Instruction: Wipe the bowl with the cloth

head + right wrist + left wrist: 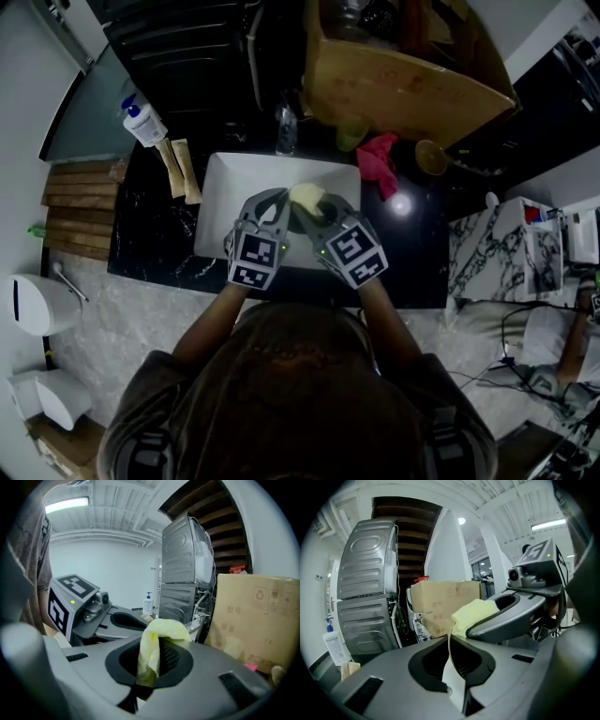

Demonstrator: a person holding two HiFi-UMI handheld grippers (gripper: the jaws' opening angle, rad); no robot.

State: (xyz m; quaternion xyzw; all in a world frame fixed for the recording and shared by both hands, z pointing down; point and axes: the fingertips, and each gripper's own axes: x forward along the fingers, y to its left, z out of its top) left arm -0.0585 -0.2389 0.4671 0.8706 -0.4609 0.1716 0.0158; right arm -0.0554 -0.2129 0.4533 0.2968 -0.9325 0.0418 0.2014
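Right claw (150, 665) pinches crumpled yellow cloth (164, 627); left claw (457, 660) grips white bowl (451, 680) (thin rim).

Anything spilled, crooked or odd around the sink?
Nothing stands out. The right hand-held gripper pinches the yellow cloth, the left hand-held gripper grips the white bowl, both above the sink. A pink rag lies crumpled on the counter.

fuzzy matt yellow cloth (161, 630) in the smooth grey plastic jaws of the right gripper (154, 660); smooth white bowl (451, 678) in the left gripper (458, 658).
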